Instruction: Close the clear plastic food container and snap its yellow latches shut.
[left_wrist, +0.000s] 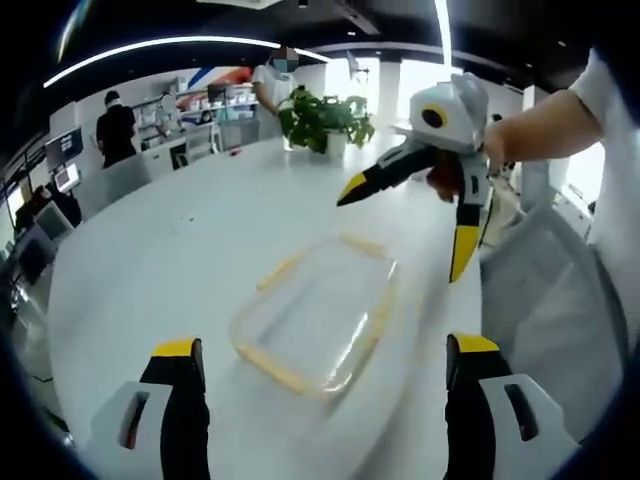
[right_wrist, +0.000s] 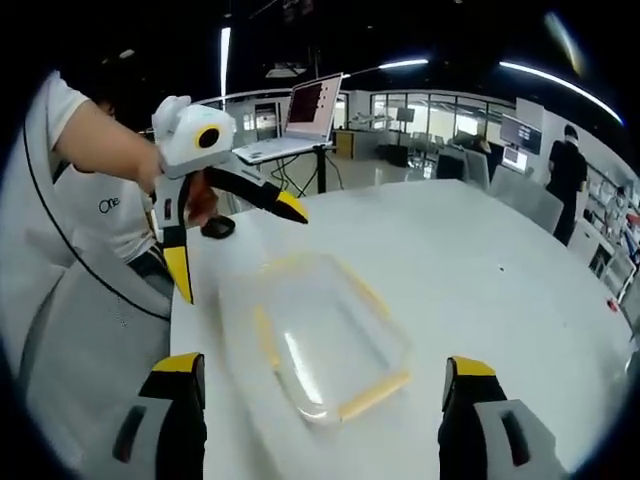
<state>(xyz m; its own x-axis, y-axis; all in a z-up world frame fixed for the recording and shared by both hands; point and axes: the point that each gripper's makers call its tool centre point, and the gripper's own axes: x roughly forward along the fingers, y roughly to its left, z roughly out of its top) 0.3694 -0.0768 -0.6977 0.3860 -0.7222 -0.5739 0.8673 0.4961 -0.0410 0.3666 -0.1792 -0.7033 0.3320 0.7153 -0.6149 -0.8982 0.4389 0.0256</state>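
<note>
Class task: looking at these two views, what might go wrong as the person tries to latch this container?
1. Both grippers, left and right, hover open above the container; pressing one yellow latch alone may slide it across the smooth white table.
2. The clear lid is hard to see, so misalignment may go unnoticed.

The one legible text is a small dark print on the chest of the person's white shirt in the right gripper view, reading roughly "One"; the rest of it is cut off. The screens, the laptop display and the wall graphics in the room are too blurred to read.
</note>
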